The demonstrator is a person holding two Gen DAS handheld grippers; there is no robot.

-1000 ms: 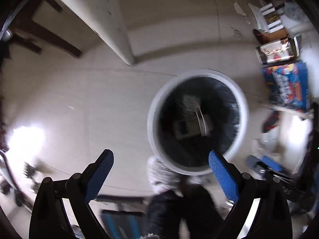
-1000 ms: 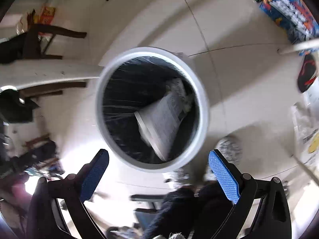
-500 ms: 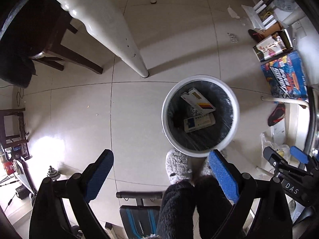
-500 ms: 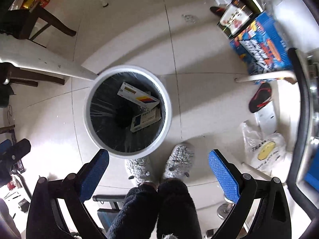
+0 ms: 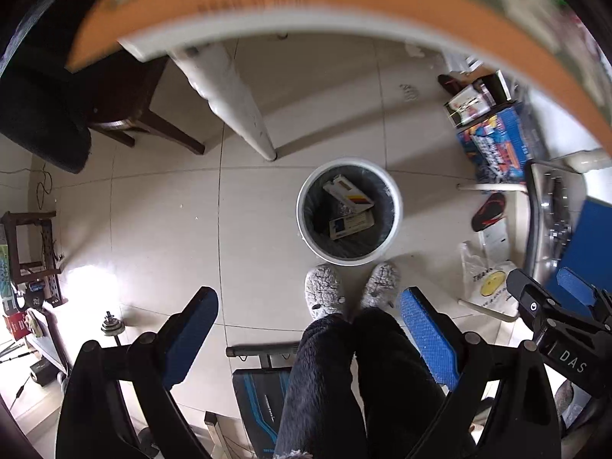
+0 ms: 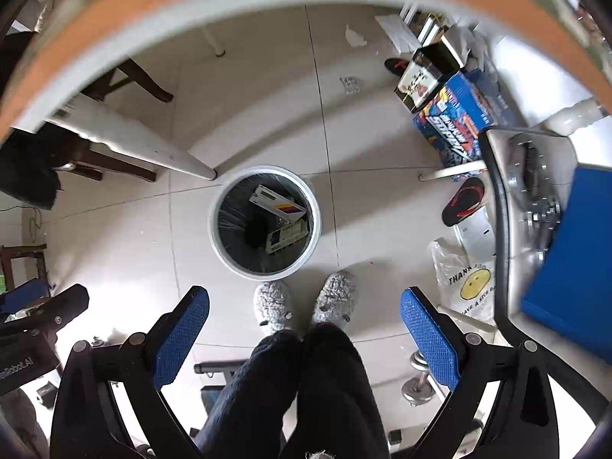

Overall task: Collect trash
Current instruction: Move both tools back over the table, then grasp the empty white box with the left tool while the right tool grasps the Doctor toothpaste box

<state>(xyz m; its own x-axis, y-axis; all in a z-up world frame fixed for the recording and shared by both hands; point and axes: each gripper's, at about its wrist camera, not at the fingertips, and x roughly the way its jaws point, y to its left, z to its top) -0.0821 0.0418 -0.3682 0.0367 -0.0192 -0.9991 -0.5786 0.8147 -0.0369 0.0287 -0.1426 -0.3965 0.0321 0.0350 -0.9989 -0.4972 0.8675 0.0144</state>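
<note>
Both cams have pulled up and back since 0.5 s ago: bin looks smaller, further below, and an orange-edged table rim (image 5: 306,4) now arcs across the top of each view, blurred w/ motion. Judging by that, the grippers are lifting toward tabletop level, prob. to fetch more trash; what's on the table can't be seen.

Table leg (image 5: 237,103) stands just beside the bin, so the bin sits tucked at the table's corner, within easy drop reach.

Person stands w/ dark trouser legs (image 5: 359,375) and grey fuzzy slippers (image 5: 323,294) toes just short of the bin, i.e. squared up to it for dropping.

White bin (image 5: 396,206) w/ black liner on the tile floor, centre of both views. Trash already inside: striped box (image 5: 348,191) leaning against the far wall, second box (image 5: 352,225) lying nearer the bottom, something crinkly between them, too small to tell.

Left gripper (image 5: 310,340): blue pads spread wide, nothing between them. Right gripper (image 6: 306,338): same, wide apart, empty. Each pokes into the other's view at the side edge, so they're held side by side, both pointing down.

Floor clutter at right (blue carton (image 6: 455,122), smiley bag (image 6: 466,279), sandal (image 6: 463,201)) lies well apart from the bin; whether any counts as trash, can't say.
</note>
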